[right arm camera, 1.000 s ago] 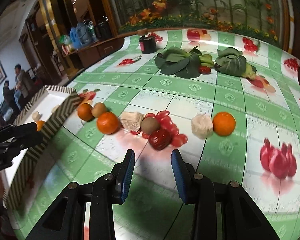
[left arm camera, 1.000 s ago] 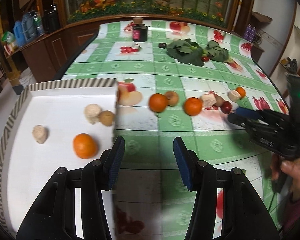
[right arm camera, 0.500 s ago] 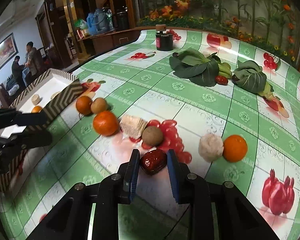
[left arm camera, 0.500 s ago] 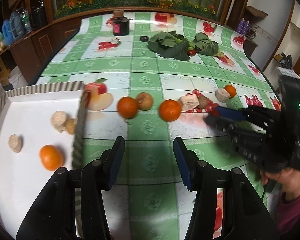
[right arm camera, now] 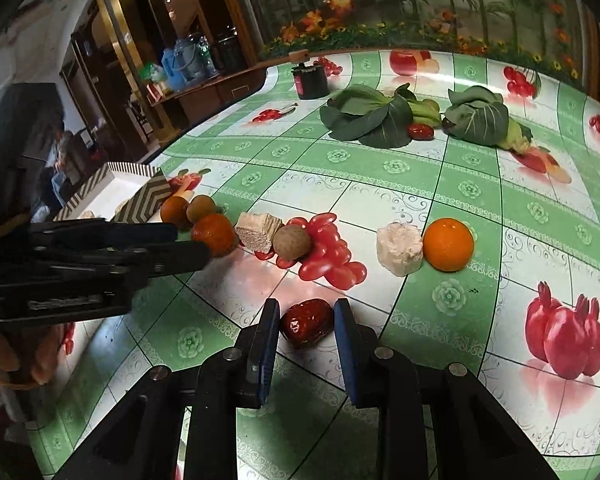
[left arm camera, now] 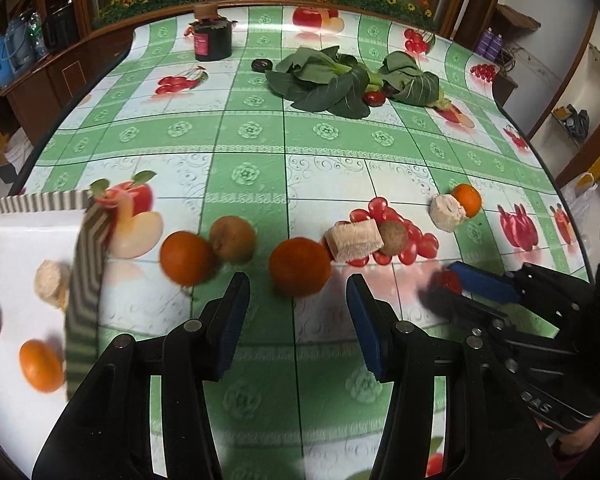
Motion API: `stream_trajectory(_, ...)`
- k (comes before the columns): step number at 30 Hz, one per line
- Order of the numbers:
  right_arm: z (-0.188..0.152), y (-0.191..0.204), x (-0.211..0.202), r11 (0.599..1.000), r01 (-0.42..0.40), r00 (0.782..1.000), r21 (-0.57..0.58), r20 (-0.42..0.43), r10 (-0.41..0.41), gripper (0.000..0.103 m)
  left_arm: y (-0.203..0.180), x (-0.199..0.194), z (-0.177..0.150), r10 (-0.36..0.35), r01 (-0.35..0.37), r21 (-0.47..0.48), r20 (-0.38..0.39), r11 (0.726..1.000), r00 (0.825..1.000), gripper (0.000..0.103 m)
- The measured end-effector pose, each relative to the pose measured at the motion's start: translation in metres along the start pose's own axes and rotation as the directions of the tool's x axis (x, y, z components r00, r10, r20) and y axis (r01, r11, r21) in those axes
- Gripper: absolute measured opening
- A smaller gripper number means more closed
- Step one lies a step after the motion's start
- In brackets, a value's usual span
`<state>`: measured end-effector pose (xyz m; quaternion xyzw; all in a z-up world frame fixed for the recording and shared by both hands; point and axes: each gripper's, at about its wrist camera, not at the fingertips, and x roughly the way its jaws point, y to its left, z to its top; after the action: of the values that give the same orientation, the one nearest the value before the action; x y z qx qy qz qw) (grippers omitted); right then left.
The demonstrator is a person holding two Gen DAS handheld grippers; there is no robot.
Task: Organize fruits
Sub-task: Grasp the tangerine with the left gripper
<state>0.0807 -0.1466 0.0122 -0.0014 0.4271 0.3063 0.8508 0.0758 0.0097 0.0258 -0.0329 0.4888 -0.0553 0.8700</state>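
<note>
My left gripper (left arm camera: 296, 312) is open and empty, its tips either side of an orange (left arm camera: 299, 266) that lies just ahead on the tablecloth. A second orange (left arm camera: 186, 257) and a brown fruit (left arm camera: 233, 239) lie to its left, near the white tray (left arm camera: 24, 248). My right gripper (right arm camera: 306, 328) is closed around a red date (right arm camera: 306, 322), which sits between its pads; whether they press it I cannot tell. Ahead of it lie a brown fruit (right arm camera: 292, 242), pale chunks (right arm camera: 398, 248) and an orange (right arm camera: 448, 244).
The tray holds an orange (left arm camera: 40, 364) and pale pieces (left arm camera: 50, 284). Leafy greens (left arm camera: 328, 80) with a red date (left arm camera: 374, 97) and a dark jar (left arm camera: 213, 40) stand at the far side. The table edge curves off at the left and right.
My left gripper has moved right and forward, away from the tray, up to the middle orange. My right gripper has closed in around the red date and narrowed.
</note>
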Motion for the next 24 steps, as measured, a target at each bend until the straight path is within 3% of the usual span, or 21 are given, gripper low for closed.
stream_trajectory(6, 0.001, -0.006, -0.001, 0.999, -0.023, 1.0, 0.024, 0.003, 0.023, 0.027, -0.004, 0.011, 0.005, -0.013, 0.013, 0.01, 0.007, 1.0, 1.0, 0.049)
stream_trajectory(8, 0.0, -0.006, -0.001, 0.999, -0.026, 1.0, 0.025, 0.002, 0.026, 0.027, -0.003, 0.013, 0.005, -0.009, 0.009, 0.01, 0.007, 1.0, 1.0, 0.032)
stream_trajectory(9, 0.0, -0.006, -0.001, 0.999, -0.027, 1.0, 0.026, 0.002, 0.027, 0.027, -0.004, 0.013, 0.005, -0.001, 0.001, 0.019, 0.014, 1.0, 1.0, 0.031)
stream_trajectory(16, 0.0, -0.004, -0.004, 0.999, -0.026, 1.0, 0.032, 0.004, 0.025, 0.027, -0.001, 0.001, -0.006, -0.018, 0.017, 0.016, 0.033, 1.0, 0.999, 0.03)
stream_trajectory(24, -0.003, 0.022, -0.017, 1.0, 0.007, 0.999, 0.001, 0.032, -0.007, 0.027, -0.004, -0.033, -0.029, 0.016, -0.021, 0.063, 0.086, 0.998, 0.996, 0.031)
